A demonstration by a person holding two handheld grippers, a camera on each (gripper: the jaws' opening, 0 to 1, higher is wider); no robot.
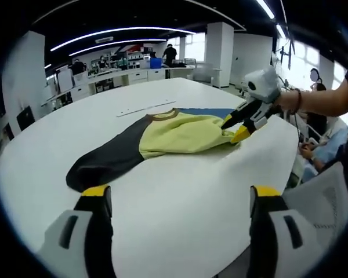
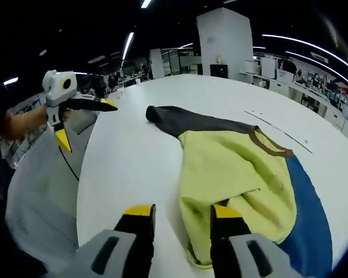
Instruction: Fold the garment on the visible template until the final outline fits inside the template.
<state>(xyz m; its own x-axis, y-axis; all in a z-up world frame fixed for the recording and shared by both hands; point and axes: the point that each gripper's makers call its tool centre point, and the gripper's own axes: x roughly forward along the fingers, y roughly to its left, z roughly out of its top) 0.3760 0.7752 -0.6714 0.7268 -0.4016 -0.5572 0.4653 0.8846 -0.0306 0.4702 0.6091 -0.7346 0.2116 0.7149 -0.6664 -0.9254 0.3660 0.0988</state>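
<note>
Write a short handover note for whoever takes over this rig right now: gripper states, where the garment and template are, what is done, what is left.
Left gripper: jaws open, empty, above bare round white table, short of the garment.
Right gripper: at the hem edge of the yellow-green and dark grey long-sleeved shirt; jaws look partly open, grip unclear.
Shirt lies spread across the table, dark sleeve stretched out; blue flat template shows under its far side.
Done: shirt laid on the template.
Left: the shirt spills past the blue template, so fold sleeve and body inward until the outline fits.
</note>
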